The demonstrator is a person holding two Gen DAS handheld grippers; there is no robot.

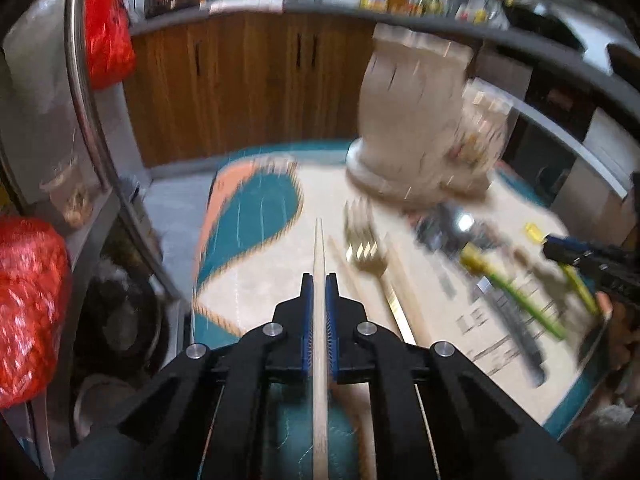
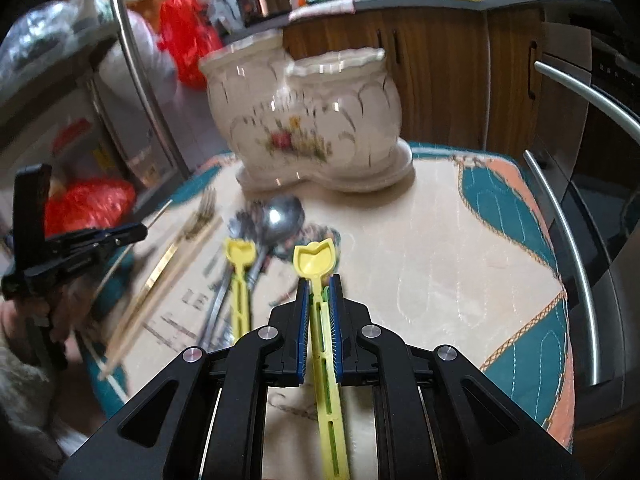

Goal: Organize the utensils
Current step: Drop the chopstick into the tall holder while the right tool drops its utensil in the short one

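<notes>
- Left wrist view: the left tool [image 1: 319,280] is clenched on a single wooden chopstick [image 1: 319,248], which runs straight out between the blue pads and points across the counter [image 1: 440,216].
- Just right of it, on the patterned cloth, lie a second chopstick [image 1: 352,268] and a gold fork [image 1: 366,240]; further right a jumble of dark utensils and a yellow-green spoon [image 1: 516,292], much blurred.
- The cream ceramic holder [image 1: 412,120] stands at the far side of the counter, well apart from the held chopstick. The right tool [image 1: 560,249] enters at the right edge.
- Right wrist view: the right tool [image 2: 319,280] is clenched on the handle of a yellow plastic spoon [image 2: 314,258], its bowl sticking out past the pads, above the cloth.
- A matching yellow spoon [image 2: 239,256] lies left of it, with a steel spoon [image 2: 282,212], the fork [image 2: 196,224] and a chopstick [image 2: 160,300] loose on the counter. The left tool [image 2: 132,232] shows at the left edge.
- The holder [image 2: 312,120] has two openings; no handles show above either rim, though the insides are hidden.
- Progress, as I judge it: early. Two pieces are picked up, none visibly stowed, and most of the utensils remain on the cloth.
- Surface and room: a quilted cream, teal and salmon cloth covers the counter. Behind it are wooden cabinets [image 2: 440,60], a worktop crowded with bottles and a cooker, red plastic bags [image 1: 108,28] at the left, and steel rails.
</notes>
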